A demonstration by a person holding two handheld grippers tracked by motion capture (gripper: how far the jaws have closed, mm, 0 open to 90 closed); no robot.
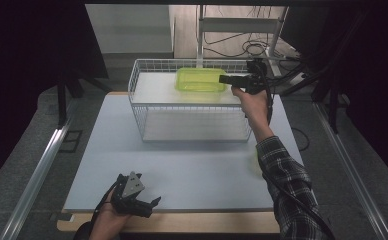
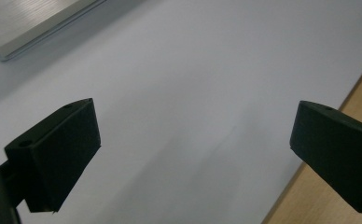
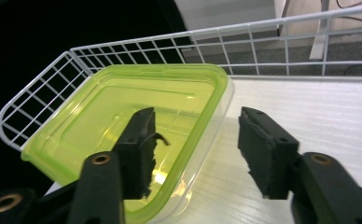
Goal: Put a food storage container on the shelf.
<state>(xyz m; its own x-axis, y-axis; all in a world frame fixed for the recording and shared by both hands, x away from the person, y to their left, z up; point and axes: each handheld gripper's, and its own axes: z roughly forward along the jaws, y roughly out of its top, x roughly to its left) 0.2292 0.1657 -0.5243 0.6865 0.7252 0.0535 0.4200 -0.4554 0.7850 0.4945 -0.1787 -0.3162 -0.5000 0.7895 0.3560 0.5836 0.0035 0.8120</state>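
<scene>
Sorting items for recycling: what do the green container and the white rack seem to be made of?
Green container: likely clear plastic with a glossy, translucent yellow-green lid; light shines through and highlights glint on it. White rack: probably coated metal wire, seen in its thin grid walls; its shelf board looks like matt, faintly grained white laminate.

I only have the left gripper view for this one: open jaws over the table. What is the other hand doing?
Observer: The right gripper is at a green container on the top level of a white wire rack.
Operator: Is it gripping the container?
Observer: No. In the right gripper view its jaws stand open astride the container's wall, one inside and one outside.
Operator: Anything in the container?
Observer: It looks empty.
</scene>
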